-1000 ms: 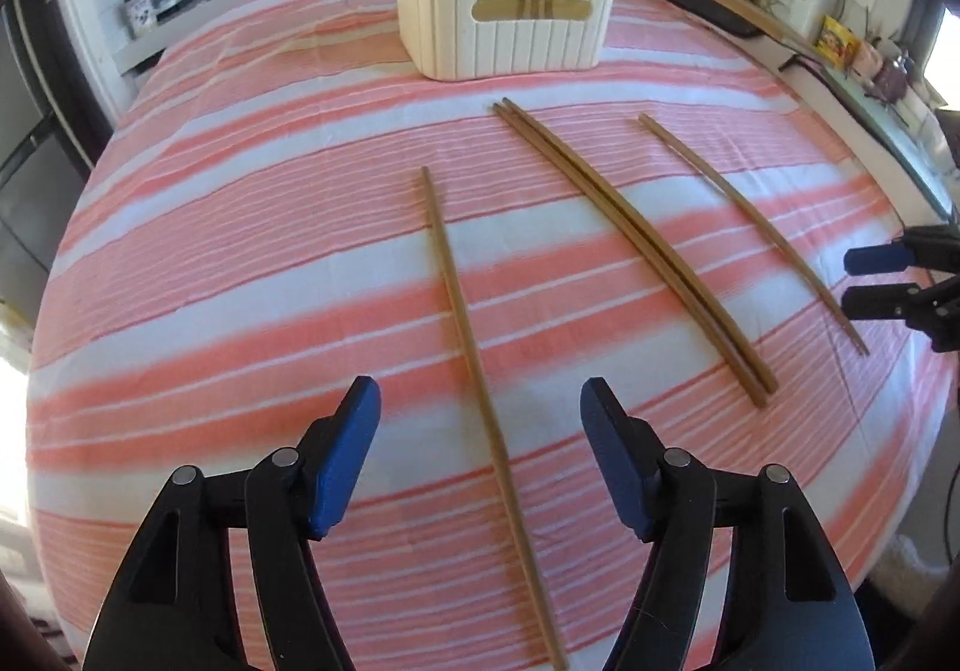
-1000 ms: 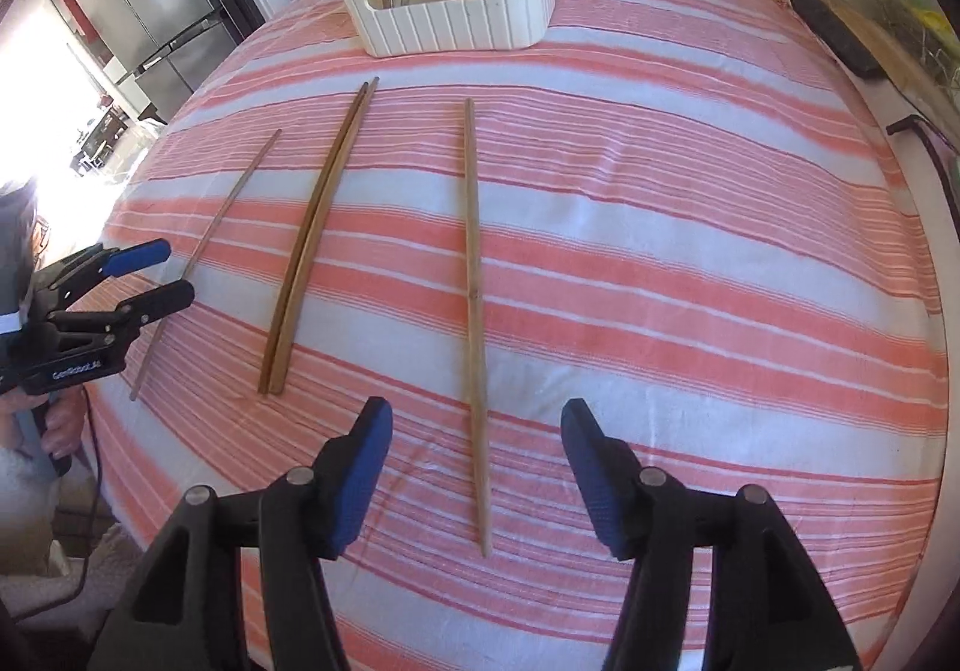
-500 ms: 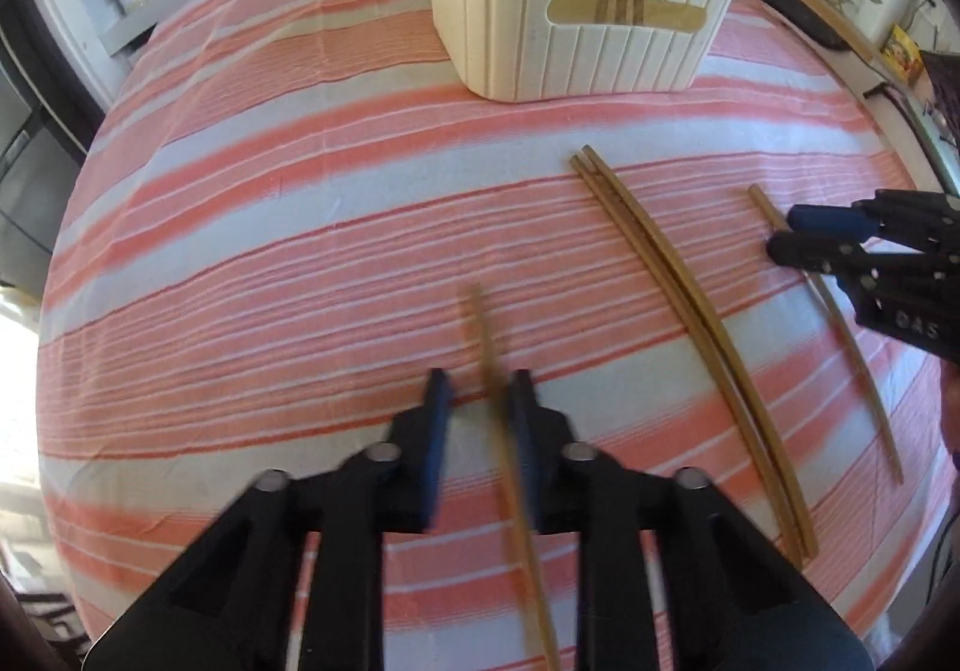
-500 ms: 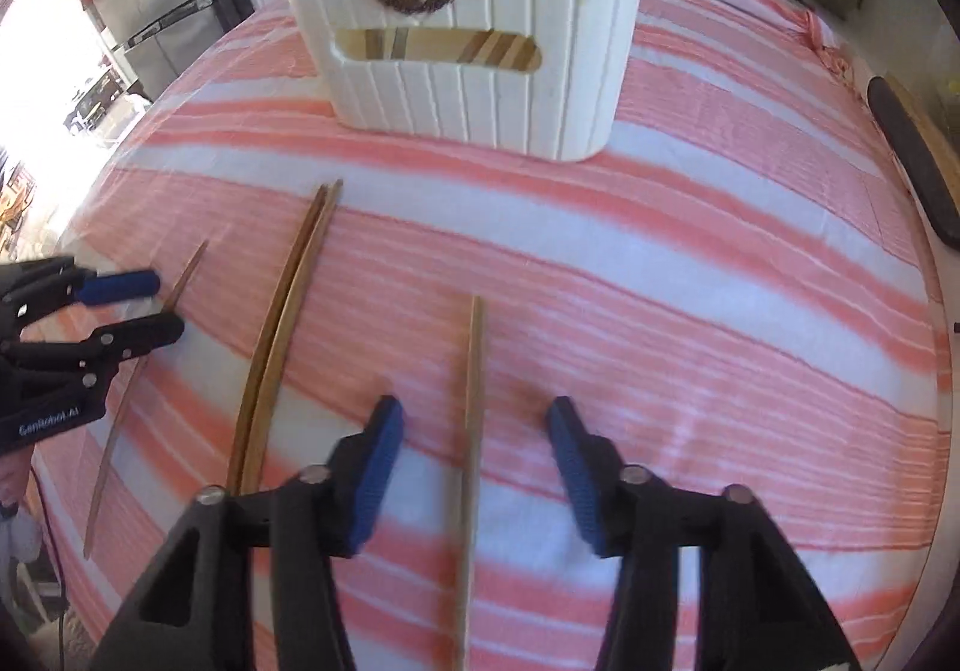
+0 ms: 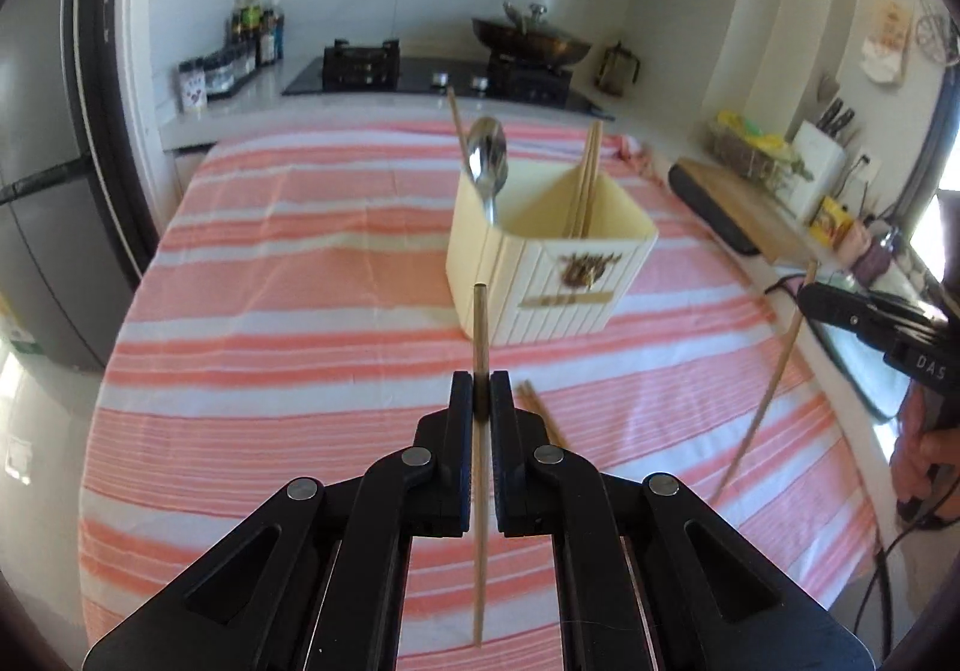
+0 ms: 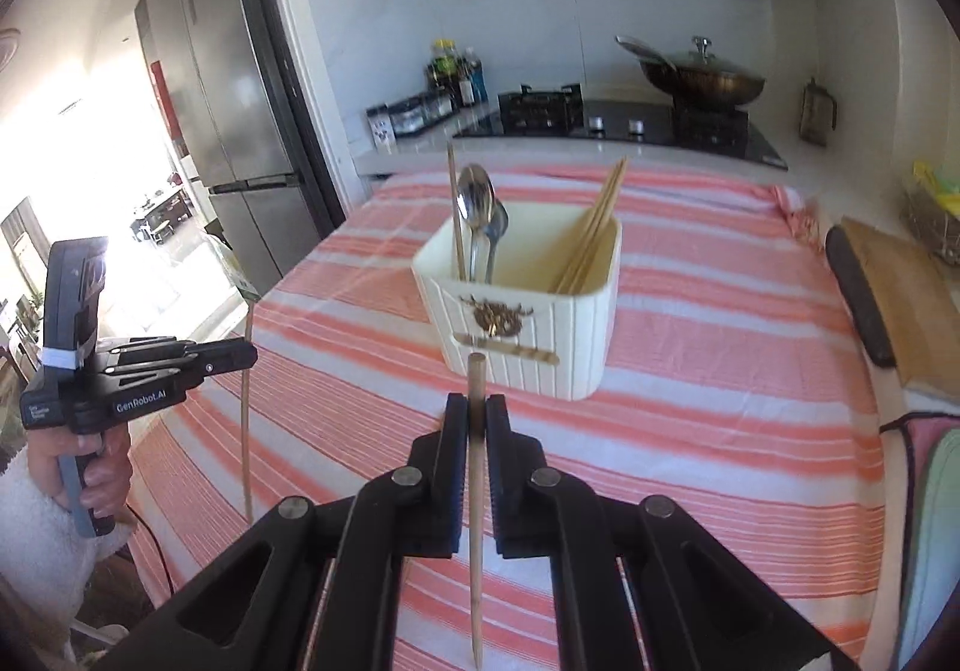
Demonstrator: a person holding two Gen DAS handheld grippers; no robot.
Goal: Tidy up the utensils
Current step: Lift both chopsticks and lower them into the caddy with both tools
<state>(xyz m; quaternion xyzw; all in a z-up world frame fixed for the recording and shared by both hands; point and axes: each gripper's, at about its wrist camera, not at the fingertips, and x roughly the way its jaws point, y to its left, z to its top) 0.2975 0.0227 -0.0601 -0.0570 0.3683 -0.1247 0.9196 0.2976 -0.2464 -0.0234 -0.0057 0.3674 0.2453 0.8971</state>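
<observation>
Holder (image 5: pixel 558 275) mid-cloth, open cloth (image 5: pixel 288 323) around

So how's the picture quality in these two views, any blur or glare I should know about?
Left wrist view: the holder's emblem is smeared by motion blur, while the hand-held gripper stays sharp. Right wrist view: window glare washes out the left edge near the fridge. Both views bend straight lines, fisheye-style.

Bright daylight, blown out to white at the left edge of the right wrist view. Heavy fisheye bending, dark vignette in corners. Motion blur on the cream holder (image 5: pixel 549 257) emblem and striped cloth (image 6: pixel 720 371).
</observation>
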